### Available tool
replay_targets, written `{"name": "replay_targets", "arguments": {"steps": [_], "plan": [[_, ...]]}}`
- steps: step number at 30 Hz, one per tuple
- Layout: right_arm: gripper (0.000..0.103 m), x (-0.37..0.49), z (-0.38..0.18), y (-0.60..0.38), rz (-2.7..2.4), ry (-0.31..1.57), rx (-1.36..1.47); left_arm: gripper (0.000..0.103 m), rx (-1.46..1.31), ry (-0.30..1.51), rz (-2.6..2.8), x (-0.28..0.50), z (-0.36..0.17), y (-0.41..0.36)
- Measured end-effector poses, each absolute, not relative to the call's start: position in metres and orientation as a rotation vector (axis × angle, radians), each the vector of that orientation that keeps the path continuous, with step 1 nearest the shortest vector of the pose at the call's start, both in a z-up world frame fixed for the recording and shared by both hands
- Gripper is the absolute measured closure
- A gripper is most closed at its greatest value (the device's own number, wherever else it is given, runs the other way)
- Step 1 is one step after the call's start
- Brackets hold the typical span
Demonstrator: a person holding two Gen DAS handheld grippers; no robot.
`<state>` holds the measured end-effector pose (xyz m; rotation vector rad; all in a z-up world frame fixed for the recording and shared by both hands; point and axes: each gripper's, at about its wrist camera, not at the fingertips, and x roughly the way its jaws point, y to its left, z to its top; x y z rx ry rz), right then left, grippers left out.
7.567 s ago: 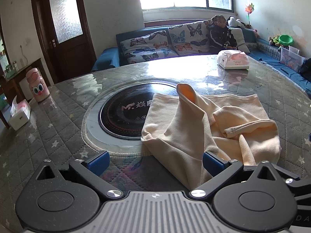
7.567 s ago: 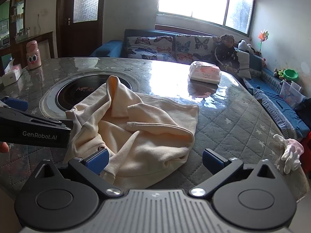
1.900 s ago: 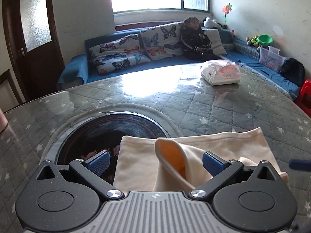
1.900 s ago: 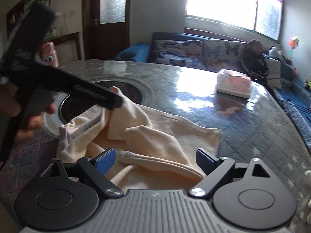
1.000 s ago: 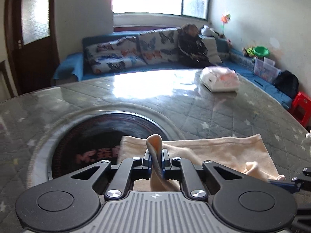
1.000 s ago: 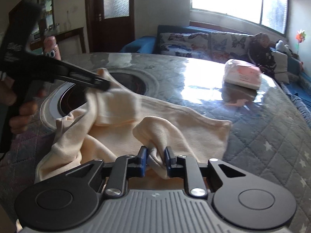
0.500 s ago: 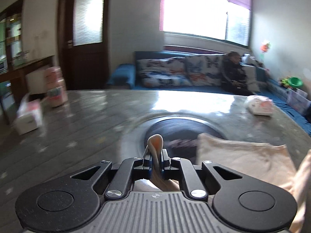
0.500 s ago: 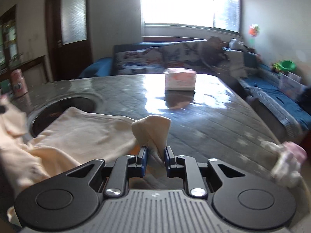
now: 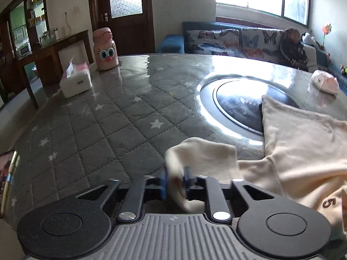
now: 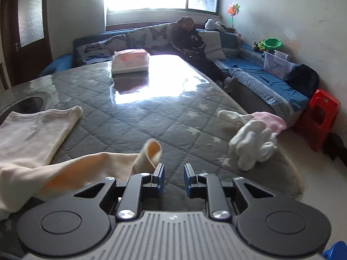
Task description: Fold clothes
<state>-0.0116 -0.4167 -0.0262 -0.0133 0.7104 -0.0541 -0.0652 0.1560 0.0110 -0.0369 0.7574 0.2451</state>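
Left gripper (image 9: 175,183): jaws opening, a blurred cuff of the cream garment (image 9: 303,143) between them, seemingly loose. Right gripper (image 10: 173,181) stands parted, empty, the sleeve end just beside. Garment spreads across the table (image 9: 121,117) toward its centre ring.

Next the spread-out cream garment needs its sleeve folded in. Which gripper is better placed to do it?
Probably the left gripper: a fold of the cream garment lies between its opening jaws. The right gripper is open with nothing between its jaws; the sleeve end lies just beside its left finger.
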Motion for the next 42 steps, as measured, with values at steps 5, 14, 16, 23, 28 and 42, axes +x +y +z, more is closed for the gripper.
{"name": "replay_targets", "arguments": {"steps": [5, 14, 16, 23, 28, 42], "plan": [[0.078, -0.013, -0.019, -0.411, -0.016, 0.698, -0.021, 0.058, 0.01, 0.704, 0.19, -0.074, 0.029, 0.147], [0.076, 0.007, -0.007, -0.392, 0.019, 0.658, -0.034, 0.054, 0.075, 0.676, -0.255, -0.074, 0.038, 0.048], [0.073, 0.011, -0.006, -0.388, 0.045, 0.662, -0.048, 0.053, 0.106, 0.692, -0.363, -0.07, 0.033, 0.018], [0.068, 0.024, -0.019, -0.381, 0.095, 0.731, -0.085, 0.033, 0.307, 0.66, -0.623, -0.071, 0.02, -0.071], [0.067, 0.03, -0.024, -0.389, 0.078, 0.753, -0.092, 0.034, 0.396, 0.636, -0.698, -0.072, 0.011, -0.105], [0.093, 0.048, -0.034, -0.397, 0.1, 0.793, -0.082, 0.087, 0.5, 0.656, -0.765, -0.067, -0.014, -0.13]]}}
